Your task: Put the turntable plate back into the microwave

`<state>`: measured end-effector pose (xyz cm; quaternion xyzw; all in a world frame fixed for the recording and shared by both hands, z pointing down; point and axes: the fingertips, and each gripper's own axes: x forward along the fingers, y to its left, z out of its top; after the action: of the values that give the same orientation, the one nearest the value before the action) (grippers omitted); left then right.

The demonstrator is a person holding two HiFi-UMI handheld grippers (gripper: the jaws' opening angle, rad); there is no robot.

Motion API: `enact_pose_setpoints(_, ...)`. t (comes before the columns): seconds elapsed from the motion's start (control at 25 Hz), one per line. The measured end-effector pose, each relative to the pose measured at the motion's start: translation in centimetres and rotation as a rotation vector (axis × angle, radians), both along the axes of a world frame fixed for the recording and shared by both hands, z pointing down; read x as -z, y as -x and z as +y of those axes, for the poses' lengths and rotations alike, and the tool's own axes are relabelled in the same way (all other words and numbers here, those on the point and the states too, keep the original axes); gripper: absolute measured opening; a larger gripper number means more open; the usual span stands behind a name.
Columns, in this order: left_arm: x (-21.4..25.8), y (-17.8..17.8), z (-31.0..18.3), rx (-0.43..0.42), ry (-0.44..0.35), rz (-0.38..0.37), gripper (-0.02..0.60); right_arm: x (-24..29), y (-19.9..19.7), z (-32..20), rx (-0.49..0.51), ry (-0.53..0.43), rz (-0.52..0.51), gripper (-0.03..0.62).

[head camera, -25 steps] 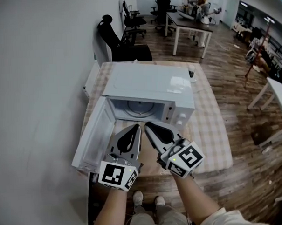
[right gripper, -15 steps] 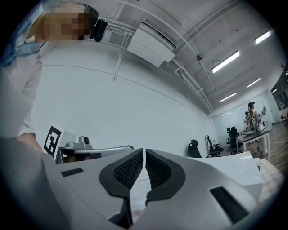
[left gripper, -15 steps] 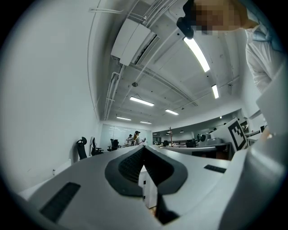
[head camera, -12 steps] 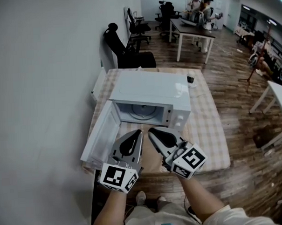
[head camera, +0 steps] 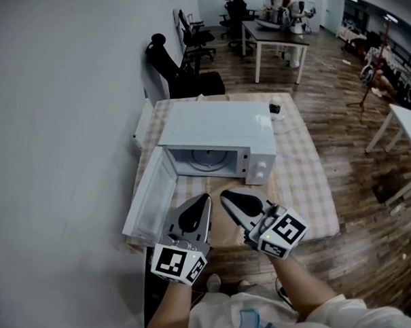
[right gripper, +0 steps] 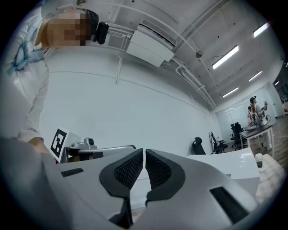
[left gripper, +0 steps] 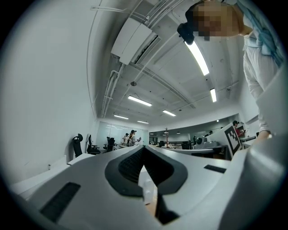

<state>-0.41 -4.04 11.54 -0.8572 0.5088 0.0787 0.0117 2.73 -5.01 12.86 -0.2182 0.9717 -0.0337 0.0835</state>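
The white microwave (head camera: 217, 129) stands on a table with a checked cloth (head camera: 305, 179), its door (head camera: 149, 196) swung open to the left. The round turntable plate (head camera: 207, 160) lies flat inside the cavity. Both grippers hover side by side in front of the opening, a short way back from it and apart from the plate. My left gripper (head camera: 206, 196) (left gripper: 143, 148) is shut with nothing between its pads. My right gripper (head camera: 224, 192) (right gripper: 144, 150) is shut too, with only a hairline slit between its ribbed pads, and it holds nothing.
A white wall runs along the left. Black office chairs (head camera: 181, 76) stand behind the table. A small dark object and a cup (head camera: 276, 110) sit at the table's far right corner. People sit at a desk (head camera: 281, 27) further back. A white table (head camera: 405, 137) is at the right.
Both grippers have drawn back from the microwave's opening toward the person and risen a little. The microwave now sits further from their tips. The plate stays inside.
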Motion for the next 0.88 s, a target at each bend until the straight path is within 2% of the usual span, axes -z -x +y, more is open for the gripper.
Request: enact_pose_setpoints(0.88,0.6,-0.6,1.6,-0.037,-0.009,0.021,0.000,0.2,-0.1,1.8,0.038,0.028,-0.017,0.043)
